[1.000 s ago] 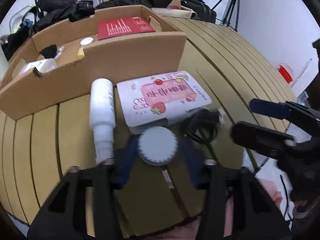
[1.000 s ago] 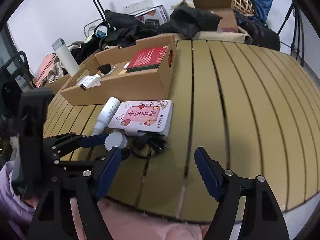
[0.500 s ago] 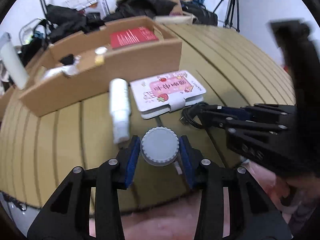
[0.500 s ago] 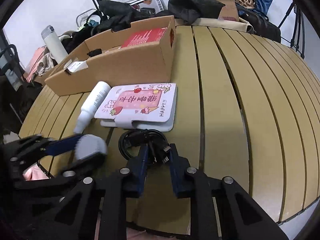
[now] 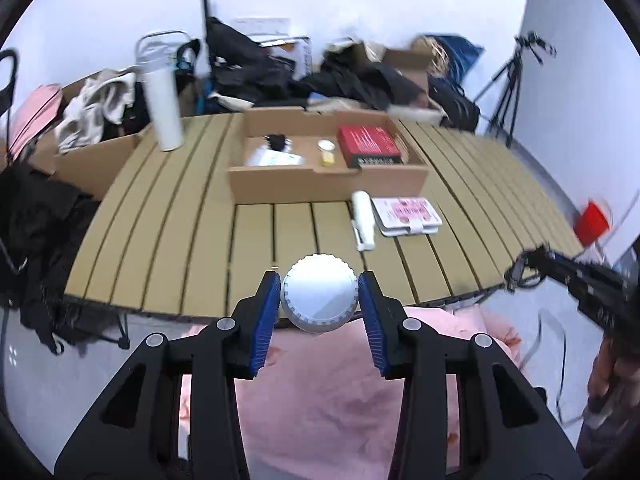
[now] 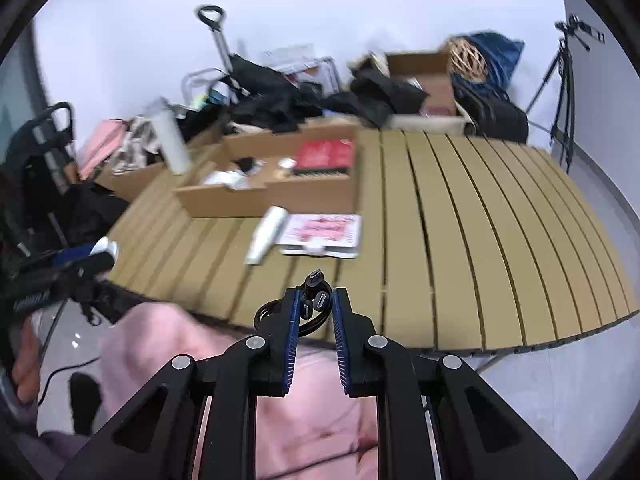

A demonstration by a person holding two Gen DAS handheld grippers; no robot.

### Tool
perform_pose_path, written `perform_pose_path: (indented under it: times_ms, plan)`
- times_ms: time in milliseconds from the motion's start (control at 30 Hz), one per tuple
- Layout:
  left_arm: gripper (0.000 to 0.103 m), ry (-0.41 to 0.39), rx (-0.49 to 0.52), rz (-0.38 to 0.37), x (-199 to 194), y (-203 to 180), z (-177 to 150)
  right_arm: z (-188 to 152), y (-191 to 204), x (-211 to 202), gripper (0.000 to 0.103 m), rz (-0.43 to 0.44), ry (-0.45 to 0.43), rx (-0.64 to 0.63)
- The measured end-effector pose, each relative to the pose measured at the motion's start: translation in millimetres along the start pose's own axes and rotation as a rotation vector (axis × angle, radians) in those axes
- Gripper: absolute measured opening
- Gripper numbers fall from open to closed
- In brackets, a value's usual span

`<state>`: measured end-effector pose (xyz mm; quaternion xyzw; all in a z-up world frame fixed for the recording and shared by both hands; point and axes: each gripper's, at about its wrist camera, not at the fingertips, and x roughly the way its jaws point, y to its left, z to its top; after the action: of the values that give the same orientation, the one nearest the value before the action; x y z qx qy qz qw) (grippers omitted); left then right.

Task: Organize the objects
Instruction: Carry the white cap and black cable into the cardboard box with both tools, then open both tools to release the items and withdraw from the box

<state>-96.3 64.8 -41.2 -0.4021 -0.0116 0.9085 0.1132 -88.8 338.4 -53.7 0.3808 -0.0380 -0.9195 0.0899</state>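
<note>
Currently both loads hang off the slatted table's point(image 5: 192, 216) near edge, short of the cardboard box point(image 5: 328, 188). Left gripper point(image 5: 319, 300): jaws part-open, clamped on grey ridged cap point(image 5: 319, 298). Right gripper point(image 6: 315, 312): jaws just closed nearly together, pinching coiled black cable point(image 6: 316, 300). Advice: carry both level over the box wall and release low inside, beside the red book point(image 5: 370, 146).

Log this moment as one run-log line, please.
left gripper: shut on white jar | right gripper: shut on black cable | both lifted off table
</note>
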Motion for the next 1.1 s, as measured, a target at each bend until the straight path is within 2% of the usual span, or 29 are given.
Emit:
perform_pose_path:
  times_ms: [200, 300, 333, 400, 500, 567, 633, 733, 800, 933, 967, 1000, 1067, 1100]
  plan:
    - [0.036, -0.015, -0.022, -0.035, -3.9, 9.7, 9.2, 5.8, 25.5, 6.4, 0.018, 0.036, 0.007, -0.026]
    - [0.036, -0.019, -0.04, -0.113, 3.5, 16.7, 35.3, 20.9, 31.4, 12.6, 0.018, 0.062, 0.0, -0.041]
    - [0.036, -0.018, -0.039, -0.148, 11.1, 20.9, 54.8, 32.2, 33.0, 16.1, 0.018, 0.076, -0.004, -0.046]
    - [0.036, -0.006, -0.02, -0.145, 26.8, 25.2, 84.8, 62.4, 34.5, 24.2, 0.018, 0.103, -0.023, -0.054]
    - [0.036, 0.033, -0.003, -0.154, 73.6, 31.8, 140.4, 127.1, 35.1, 56.2, 0.018, 0.163, -0.034, -0.059]
    - [0.036, 0.086, -0.021, -0.173, 120.1, 33.9, 172.7, 172.9, 33.8, 95.7, 0.018, 0.208, 0.001, -0.025]
    - [0.036, 0.145, -0.033, -0.169, 167.1, 35.8, 191.4, 207.5, 39.4, 147.2, 0.018, 0.176, 0.045, -0.032]
    - [0.036, 0.229, -0.043, -0.129, 243.1, 40.9, 207.4, 237.7, 47.7, 232.6, 0.018, 0.16, 0.141, -0.024]
    - [0.036, 0.268, -0.058, -0.138, 274.4, 44.8, 211.8, 250.3, 52.8, 281.7, 0.018, 0.126, 0.192, -0.035]
    - [0.038, 0.3, -0.063, -0.138, 313.0, 48.8, 213.0, 258.6, 51.7, 358.5, 0.018, 0.126, 0.285, 0.001]
    - [0.045, 0.305, -0.067, -0.138, 317.4, 49.6, 212.8, 258.0, 50.4, 373.4, 0.019, 0.127, 0.319, 0.002]
    - [0.056, 0.308, -0.07, -0.134, 320.1, 50.8, 211.7, 255.9, 50.3, 383.5, 0.019, 0.133, 0.338, 0.002]
    - [0.064, 0.294, -0.075, -0.127, 319.8, 52.6, 209.9, 252.4, 50.2, 390.3, 0.025, 0.142, 0.335, -0.001]
    - [0.064, 0.289, -0.068, -0.118, 317.9, 52.5, 208.9, 251.5, 49.9, 387.2, 0.029, 0.139, 0.314, -0.007]
